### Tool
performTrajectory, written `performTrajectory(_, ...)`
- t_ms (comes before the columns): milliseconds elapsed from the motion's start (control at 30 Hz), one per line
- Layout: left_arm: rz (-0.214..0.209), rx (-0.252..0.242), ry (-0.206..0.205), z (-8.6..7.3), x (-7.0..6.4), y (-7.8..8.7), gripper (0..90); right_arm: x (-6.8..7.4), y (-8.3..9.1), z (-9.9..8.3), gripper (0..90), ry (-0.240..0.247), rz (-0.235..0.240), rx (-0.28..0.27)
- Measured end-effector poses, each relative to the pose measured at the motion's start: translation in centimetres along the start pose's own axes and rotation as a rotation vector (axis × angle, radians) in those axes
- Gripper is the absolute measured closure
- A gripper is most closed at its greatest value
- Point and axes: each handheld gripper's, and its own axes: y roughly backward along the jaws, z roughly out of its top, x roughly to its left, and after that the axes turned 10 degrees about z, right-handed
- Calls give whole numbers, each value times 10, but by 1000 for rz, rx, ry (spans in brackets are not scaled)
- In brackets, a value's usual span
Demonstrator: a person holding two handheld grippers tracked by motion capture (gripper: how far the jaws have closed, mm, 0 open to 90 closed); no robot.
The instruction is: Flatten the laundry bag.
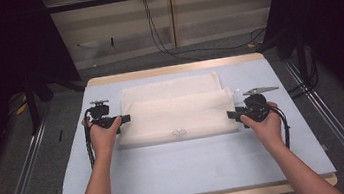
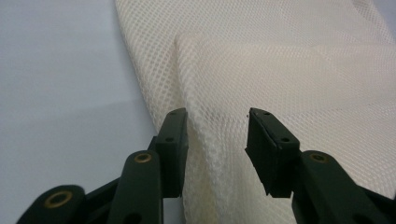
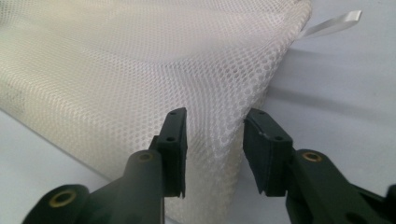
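- The mesh bag (image 1: 175, 109) lies flat in the middle of the pale blue surface (image 1: 189, 163), folded so that 2 layers overlap along its length.
- Nothing can be seen inside the bag; it looks flat.
- The material is a cream net with small round holes, soft and slightly wrinkled; the shape is a long rectangle.
- A small grey mark (image 1: 179, 134) is on the near edge, and a thin white ribbon (image 3: 332, 24) sticks out at 1 corner.
- The left gripper (image 2: 216, 135) is at the left end of the bag; its fingers (image 2: 173, 140) are spread apart, with mesh between them but not pinched.
- The right gripper (image 3: 215, 135) is at the right end, fingers (image 3: 266, 144) also released around the folded edge.
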Motion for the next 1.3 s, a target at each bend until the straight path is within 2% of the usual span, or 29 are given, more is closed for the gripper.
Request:
performTrajectory(33, 3, 5, -22, 1, 0, 0, 601, 0, 0, 0, 618, 0, 0, 0)
performTrajectory(67, 10, 4, -43, 2, 0, 2, 703, 0, -1, 0, 725, 5, -2, 1)
performTrajectory(100, 8, -8, -26, 2, -1, 3, 703, 0, -1, 0, 725, 5, -2, 1)
performTrajectory(133, -10, -4, -42, 3, 0, 7, 801, 0, 0, -1, 803, -3, 12, -16)
performTrajectory(233, -21, -1, -59, 3, -1, 12, 842, 2, 2, -1, 828, 9, 20, -25)
performTrajectory(333, -31, -7, -65, 0, 0, 25, 855, 4, 8, -2, 834, 20, 28, -53)
performTrajectory(400, -39, -9, -70, -1, 1, 28, 857, 5, 10, -2, 834, 21, 31, -52)
performTrajectory(467, -70, -17, -60, -8, 2, 39, 858, 7, 17, -5, 834, 32, 37, -61)
performTrajectory(633, -101, -34, -52, -20, 6, 52, 861, 10, 28, -11, 834, 49, 50, -84)
performTrajectory(700, -110, -30, -50, -22, 7, 54, 862, 11, 29, -13, 835, 48, 58, -81)
performTrajectory(800, -137, -36, -25, -35, 12, 62, 862, 11, 36, -20, 837, 45, 87, -78)
performTrajectory(900, -151, -41, -29, -44, 12, 67, 863, 15, 41, -27, 837, 58, 101, -80)
performTrajectory(1033, -150, -28, -22, -51, 12, 67, 861, 17, 42, -34, 837, 50, 111, -55)
performTrajectory(1067, -145, -5, -33, -54, 12, 65, 859, 16, 40, -38, 835, 38, 112, -29)
performTrajectory(1133, -132, 0, -37, -55, 10, 64, 855, 15, 36, -40, 829, 45, 107, -9)
performTrajectory(1167, -116, 26, -55, -55, 8, 61, 853, 16, 35, -40, 829, 43, 103, 3)
performTrajectory(1200, -116, 26, -55, -55, 8, 61, 854, 16, 35, -39, 829, 46, 100, 10)
performTrajectory(1233, -112, 51, -63, -55, 7, 59, 854, 16, 34, -39, 829, 48, 98, 17)
performTrajectory(1300, -108, 68, -56, -54, 8, 59, 856, 16, 34, -38, 830, 44, 95, 29)
